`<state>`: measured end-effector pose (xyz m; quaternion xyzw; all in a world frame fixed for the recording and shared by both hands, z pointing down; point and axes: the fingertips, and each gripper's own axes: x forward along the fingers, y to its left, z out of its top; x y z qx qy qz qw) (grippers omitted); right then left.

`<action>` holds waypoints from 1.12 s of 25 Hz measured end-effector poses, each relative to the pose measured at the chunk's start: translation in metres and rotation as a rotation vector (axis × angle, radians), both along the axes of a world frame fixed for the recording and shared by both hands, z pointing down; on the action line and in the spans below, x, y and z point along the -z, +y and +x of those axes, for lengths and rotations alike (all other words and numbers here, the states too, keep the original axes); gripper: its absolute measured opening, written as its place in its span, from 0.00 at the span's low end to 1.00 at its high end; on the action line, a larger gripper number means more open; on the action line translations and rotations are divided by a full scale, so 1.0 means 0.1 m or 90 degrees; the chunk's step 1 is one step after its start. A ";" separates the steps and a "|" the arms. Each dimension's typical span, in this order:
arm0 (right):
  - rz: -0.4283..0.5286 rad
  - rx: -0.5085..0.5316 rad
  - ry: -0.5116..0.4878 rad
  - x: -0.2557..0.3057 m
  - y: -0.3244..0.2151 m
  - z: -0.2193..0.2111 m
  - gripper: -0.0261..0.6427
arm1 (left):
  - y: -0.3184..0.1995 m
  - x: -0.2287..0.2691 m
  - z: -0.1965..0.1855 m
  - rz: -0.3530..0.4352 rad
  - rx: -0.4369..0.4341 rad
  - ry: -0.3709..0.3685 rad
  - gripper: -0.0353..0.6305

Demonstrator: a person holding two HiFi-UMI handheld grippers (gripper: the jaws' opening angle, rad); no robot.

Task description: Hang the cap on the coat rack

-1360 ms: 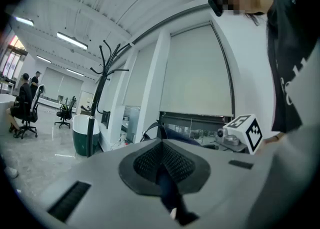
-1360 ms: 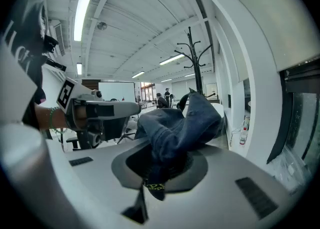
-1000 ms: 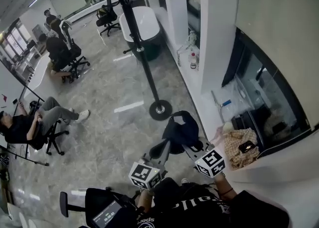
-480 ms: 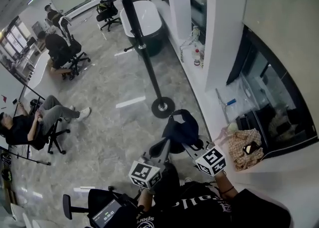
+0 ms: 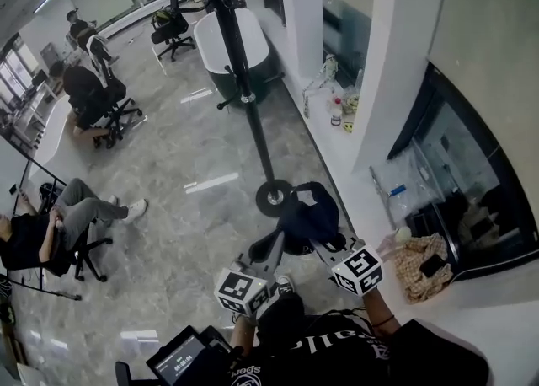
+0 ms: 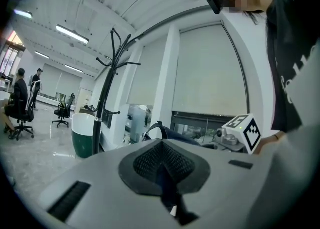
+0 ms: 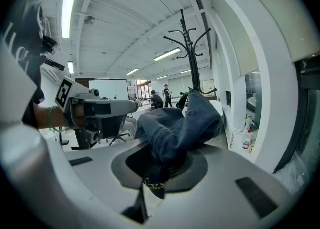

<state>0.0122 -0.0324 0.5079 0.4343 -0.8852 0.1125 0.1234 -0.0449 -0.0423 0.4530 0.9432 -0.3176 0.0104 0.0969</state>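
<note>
Below centre, head view: dark blue fabric cap is held between left gripper and right gripper, near the round foot of the black metal coat rack.
Left gripper view: jaws pinched narrow on a dark cap fold; coat rack at frame left.
Right gripper view: jaws clamped narrow on bunched cap; coat rack at upper centre.

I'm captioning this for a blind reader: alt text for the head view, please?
Seen from above, the left claw and right claw both grip a dark cap, held out toward a tall black coat rack standing on a grey floor. Seated people are at the left.
</note>
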 end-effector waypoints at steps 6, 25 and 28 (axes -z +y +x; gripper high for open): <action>0.004 0.004 -0.001 0.05 -0.60 -0.45 0.10 | -0.63 0.06 -0.54 0.012 0.023 0.017 0.05; -0.011 -0.075 0.024 -0.02 -1.52 -0.30 0.10 | -1.61 -0.16 -0.54 -0.028 -0.039 0.034 0.05; -0.006 -0.083 0.023 -0.02 -1.78 -0.16 0.10 | -1.83 -0.17 -0.51 -0.028 -0.029 0.029 0.05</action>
